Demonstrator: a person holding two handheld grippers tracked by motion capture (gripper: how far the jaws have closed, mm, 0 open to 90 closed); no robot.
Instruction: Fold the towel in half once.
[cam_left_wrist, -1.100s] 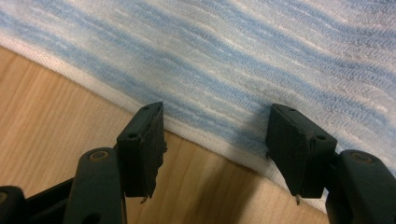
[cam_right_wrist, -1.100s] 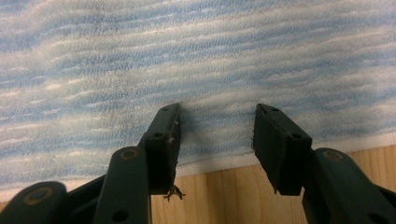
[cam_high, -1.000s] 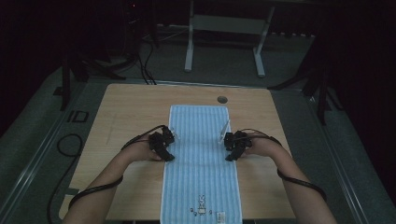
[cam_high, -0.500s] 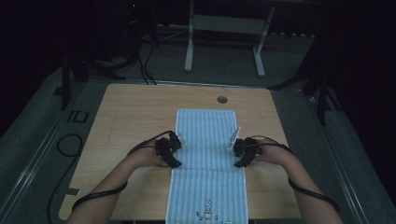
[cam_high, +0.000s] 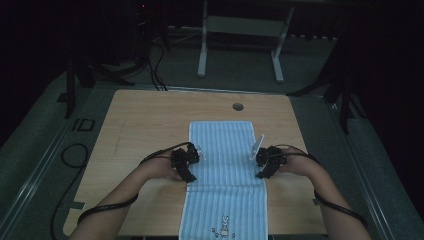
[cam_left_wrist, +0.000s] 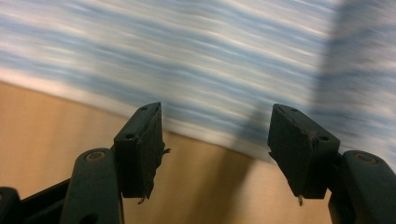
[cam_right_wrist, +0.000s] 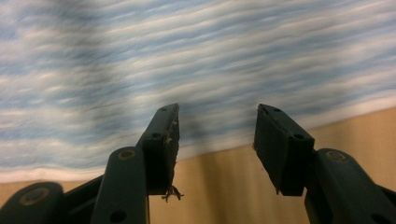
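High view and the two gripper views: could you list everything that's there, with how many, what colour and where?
towel: one, light blue and white stripes, small print near its close end, flat along the table's middle.
table: one, light wood, centre of the room.
cable hole: one, dark, far side of the tabletop.
frame: one, pale metal, on the floor beyond the table.
floor cables: dark, left of the table.
left gripper: one, black, jaws open at the towel's left edge.
right gripper: one, black, jaws open at the towel's right edge.
forearms: two, from the bottom.

Towel (cam_high: 227, 165) near end cut off
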